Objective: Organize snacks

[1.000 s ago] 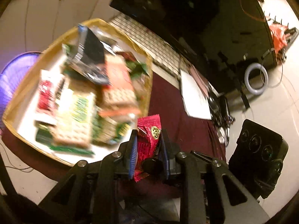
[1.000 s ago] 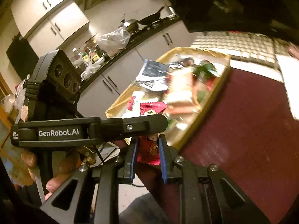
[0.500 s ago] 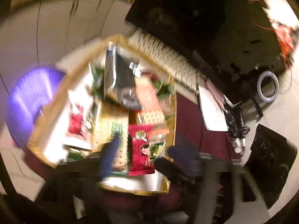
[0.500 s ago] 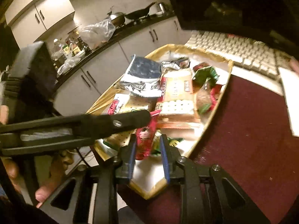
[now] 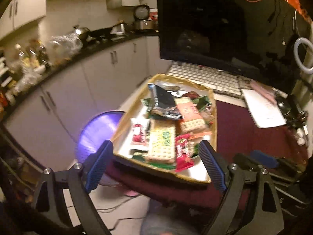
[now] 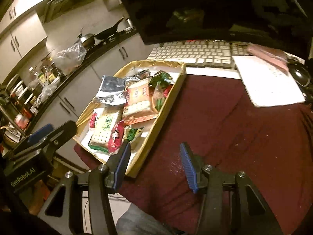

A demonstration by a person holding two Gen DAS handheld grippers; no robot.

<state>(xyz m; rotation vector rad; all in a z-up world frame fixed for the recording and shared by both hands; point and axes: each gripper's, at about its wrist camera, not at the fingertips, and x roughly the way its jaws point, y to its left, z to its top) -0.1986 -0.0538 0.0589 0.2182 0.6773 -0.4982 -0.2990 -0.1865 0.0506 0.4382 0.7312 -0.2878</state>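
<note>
A home kitchen that doubles as a desk space. White cabinets (image 6: 64,101) run under a dark countertop (image 5: 64,62) crowded with bottles, a plastic bag (image 6: 68,56), a pot and a frying pan (image 6: 109,32). A rice cooker (image 5: 142,18) sits farther along. In front, a table with a maroon cloth (image 6: 225,121) carries a white keyboard (image 6: 195,51), a dark monitor (image 5: 205,19) and a computer mouse (image 6: 299,74).

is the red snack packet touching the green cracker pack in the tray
Touching. The right wrist view shows the red snack packet lying partly over the green cracker pack edge.
</note>
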